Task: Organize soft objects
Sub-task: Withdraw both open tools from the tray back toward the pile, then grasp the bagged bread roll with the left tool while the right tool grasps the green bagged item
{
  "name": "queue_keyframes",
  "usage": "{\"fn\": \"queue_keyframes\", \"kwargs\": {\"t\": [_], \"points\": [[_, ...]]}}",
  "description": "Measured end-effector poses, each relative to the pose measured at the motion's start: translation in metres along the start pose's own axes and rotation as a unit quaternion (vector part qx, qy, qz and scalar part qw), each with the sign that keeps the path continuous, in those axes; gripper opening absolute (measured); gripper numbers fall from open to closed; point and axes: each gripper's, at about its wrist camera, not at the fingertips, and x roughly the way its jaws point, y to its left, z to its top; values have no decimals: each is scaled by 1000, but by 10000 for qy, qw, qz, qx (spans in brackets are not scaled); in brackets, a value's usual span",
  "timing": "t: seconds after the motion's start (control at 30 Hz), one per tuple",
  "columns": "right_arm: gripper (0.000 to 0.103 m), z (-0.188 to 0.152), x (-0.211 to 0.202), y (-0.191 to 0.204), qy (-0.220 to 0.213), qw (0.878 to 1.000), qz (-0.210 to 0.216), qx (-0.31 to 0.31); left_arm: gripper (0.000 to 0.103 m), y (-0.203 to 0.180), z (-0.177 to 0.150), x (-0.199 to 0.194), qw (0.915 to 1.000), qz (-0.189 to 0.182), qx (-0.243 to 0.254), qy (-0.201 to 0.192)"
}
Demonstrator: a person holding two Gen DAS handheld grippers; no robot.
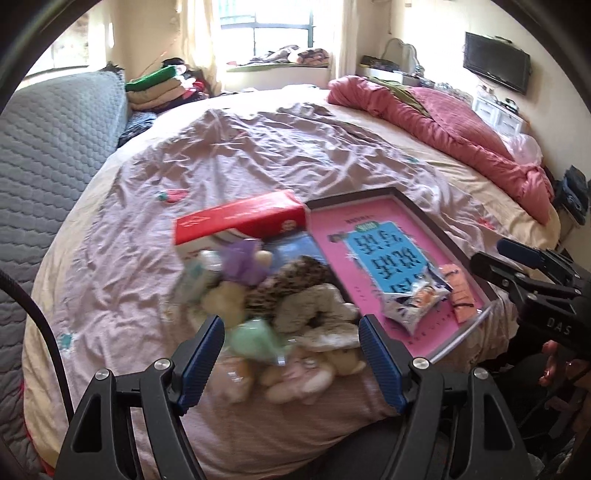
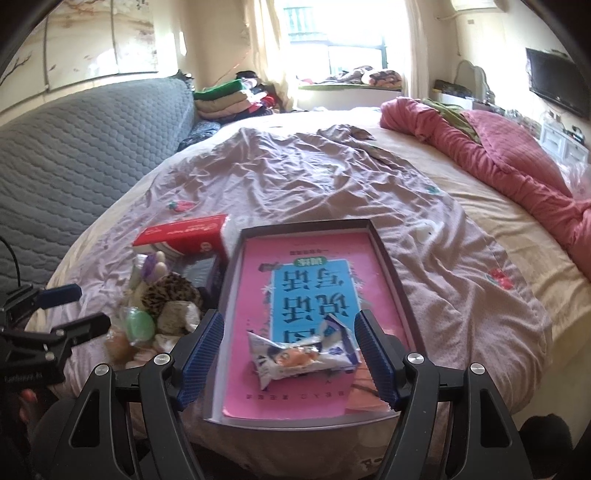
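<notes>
Left gripper (image 1: 291, 354) at the near edge of the bed, jaws spread wide, nothing clamped between them, blue pads (image 1: 199, 362) clear of the pile beyond

Right gripper (image 2: 290, 354) likewise released, jaws apart, hovering over the near end of the dark tray (image 2: 388, 258), empty

Between and just past the left gripper's fingers: heap of soft toys (image 1: 280, 317) on the wrinkled mauve sheet (image 1: 258, 155), blurred, so individual pieces hard to separate; pale green plush (image 1: 255, 338) nearest, pinkish and cream pieces (image 1: 295, 376) beside it at the near edge, grey-beige knitted piece (image 1: 314, 306) to the right, leopard-print plush (image 1: 291, 275) behind, lilac piece (image 1: 245, 258) farther still

Just right of the heap, touching or nearly so: tray holding a pink book with blue panel (image 2: 314, 280), a crumpled white snack packet (image 2: 303, 358) lying on the book's near end, an orange card (image 1: 461, 295) at the tray's near right corner

Beyond the heap, to the left of the tray's far end: red and white box (image 1: 240, 221), tilted, with a dark blue box (image 2: 207, 269) just in front

Farther out: bare sheet with small strawberry embroidery (image 1: 171, 195); crumpled pink duvet (image 1: 461, 129) along the right side of the bed; grey quilted headboard (image 1: 48, 166) on the left; folded clothes stack (image 2: 225, 98) in the far left corner; bright window (image 1: 266, 33) at the far wall; black television (image 1: 496, 66) on the right wall
</notes>
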Motion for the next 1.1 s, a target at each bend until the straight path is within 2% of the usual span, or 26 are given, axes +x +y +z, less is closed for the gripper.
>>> {"fn": "queue_keyframes", "kwargs": {"t": [0.3, 0.67, 0.83, 1.1], "points": [[75, 7, -3, 27, -44, 9995, 268, -175, 75, 51, -1, -16, 9989, 192, -391, -189], [75, 11, 1, 56, -11, 9982, 408, -436, 75, 101, -18, -19, 9967, 255, -753, -142], [75, 11, 5, 68, 26, 9975, 466, -536, 75, 111, -24, -18, 9963, 264, -814, -110], [75, 9, 14, 94, 144, 9945, 640, -820, 75, 101, -35, -4, 9973, 23, -726, 95]]}}
